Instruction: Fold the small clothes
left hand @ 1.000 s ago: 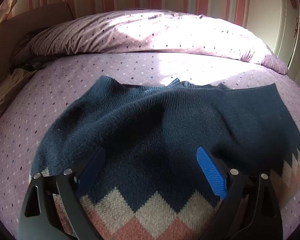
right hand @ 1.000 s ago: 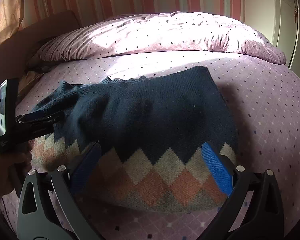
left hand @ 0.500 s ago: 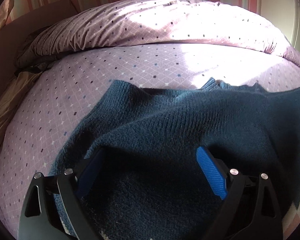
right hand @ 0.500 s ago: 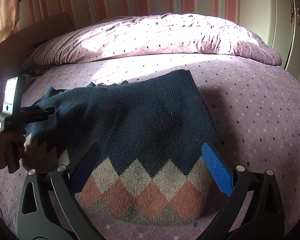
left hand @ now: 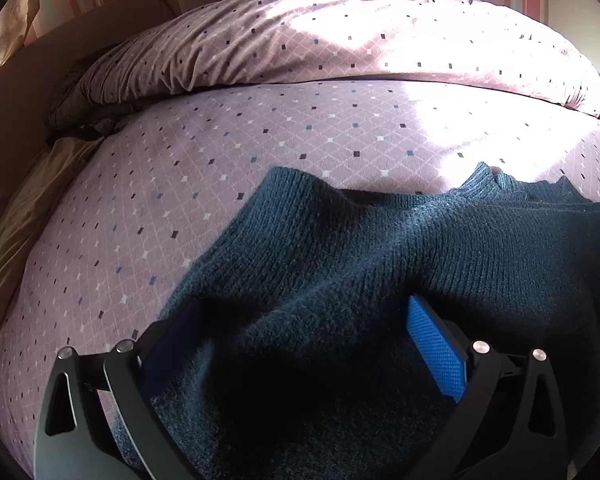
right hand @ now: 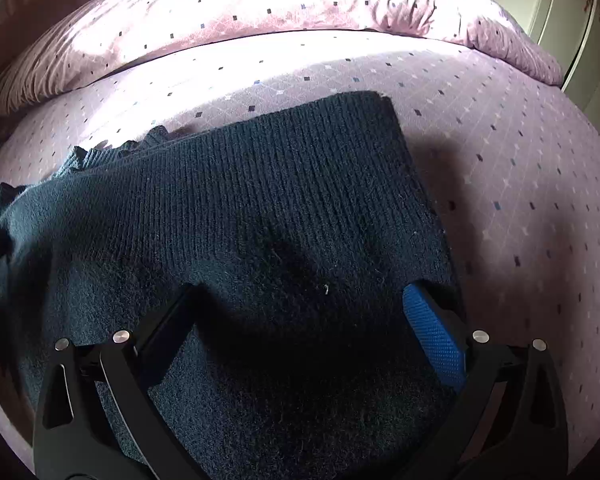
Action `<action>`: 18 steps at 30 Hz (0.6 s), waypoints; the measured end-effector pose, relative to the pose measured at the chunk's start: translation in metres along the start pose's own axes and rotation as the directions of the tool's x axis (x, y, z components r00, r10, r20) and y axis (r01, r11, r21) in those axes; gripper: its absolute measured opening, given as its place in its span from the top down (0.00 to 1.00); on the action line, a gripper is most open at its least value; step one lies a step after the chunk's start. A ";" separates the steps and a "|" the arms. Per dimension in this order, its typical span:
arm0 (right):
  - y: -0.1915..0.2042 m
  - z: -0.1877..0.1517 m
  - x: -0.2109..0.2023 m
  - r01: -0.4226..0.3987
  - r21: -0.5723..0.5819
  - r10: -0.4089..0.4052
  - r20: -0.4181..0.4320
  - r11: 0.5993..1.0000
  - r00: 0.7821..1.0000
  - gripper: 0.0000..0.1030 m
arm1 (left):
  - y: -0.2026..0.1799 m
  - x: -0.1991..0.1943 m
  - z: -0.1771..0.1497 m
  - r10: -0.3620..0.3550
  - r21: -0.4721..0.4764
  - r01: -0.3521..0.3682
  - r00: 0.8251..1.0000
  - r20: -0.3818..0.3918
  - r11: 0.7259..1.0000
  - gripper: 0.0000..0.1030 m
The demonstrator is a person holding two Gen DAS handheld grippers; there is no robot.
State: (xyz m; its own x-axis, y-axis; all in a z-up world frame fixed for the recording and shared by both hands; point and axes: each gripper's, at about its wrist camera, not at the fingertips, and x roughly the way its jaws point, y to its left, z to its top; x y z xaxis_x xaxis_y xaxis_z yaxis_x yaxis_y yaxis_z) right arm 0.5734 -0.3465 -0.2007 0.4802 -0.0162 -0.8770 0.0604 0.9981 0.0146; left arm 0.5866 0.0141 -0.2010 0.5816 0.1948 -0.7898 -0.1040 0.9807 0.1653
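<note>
A dark teal knit sweater (left hand: 380, 264) lies spread on the bed; it also fills the right wrist view (right hand: 260, 216). Its patterned hem is out of view now. My left gripper (left hand: 300, 320) is open, low over the sweater's left part, with cloth bulging up between its blue pads (left hand: 436, 348). My right gripper (right hand: 300, 312) is open, low over the sweater's right part near its right edge, with cloth between its pads (right hand: 436, 336). Whether the fingertips press into the cloth is unclear.
The bed (left hand: 220, 152) has a mauve sheet with small diamond dots. A matching duvet (left hand: 320, 40) is bunched along the far side. A tan cloth (left hand: 24, 208) lies at the left edge. A pale wardrobe (right hand: 572, 20) stands at the right.
Both grippers moved forward and down over the sweater, from the patterned hem onto the dark upper part. The hem left both views. Both stayed open.
</note>
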 end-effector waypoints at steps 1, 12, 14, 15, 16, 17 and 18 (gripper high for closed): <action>0.001 0.000 -0.003 0.000 -0.005 0.000 0.012 1.000 1.000 0.03 | 0.002 -0.001 0.000 -0.013 -0.015 0.013 1.000 0.000 1.000 0.02; -0.052 -0.083 -0.135 -0.158 0.001 0.153 0.246 0.987 0.957 0.03 | 0.045 -0.124 -0.050 -0.145 0.038 0.140 0.957 0.252 0.989 0.02; -0.062 -0.106 -0.143 -0.154 0.009 0.148 0.229 0.988 0.962 0.03 | 0.053 -0.146 -0.069 -0.159 0.005 0.163 0.950 0.269 0.987 0.02; -0.065 -0.118 -0.144 -0.147 0.011 0.141 0.219 0.989 0.966 0.03 | 0.054 -0.156 -0.078 -0.168 0.000 0.175 0.947 0.274 0.985 0.02; -0.068 -0.128 -0.143 -0.150 0.011 0.144 0.210 0.989 0.967 0.03 | 0.053 -0.166 -0.087 -0.186 0.008 0.191 0.942 0.279 0.982 0.02; -0.071 -0.137 -0.143 -0.161 0.018 0.154 0.211 0.987 0.965 0.03 | 0.049 -0.175 -0.098 -0.197 0.020 0.199 0.938 0.287 0.980 0.02; -0.074 -0.146 -0.143 -0.174 0.029 0.164 0.214 0.984 0.963 0.03 | 0.044 -0.180 -0.106 -0.207 0.035 0.205 0.936 0.286 0.978 0.02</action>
State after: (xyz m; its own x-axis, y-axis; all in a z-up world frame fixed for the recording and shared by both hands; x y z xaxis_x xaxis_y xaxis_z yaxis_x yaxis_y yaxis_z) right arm 0.3725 -0.4095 -0.1466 0.6593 0.1349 -0.7397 0.0011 0.9836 0.1803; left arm 0.3915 0.0239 -0.1137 0.7963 -0.0243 -0.6044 0.0457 0.9988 0.0200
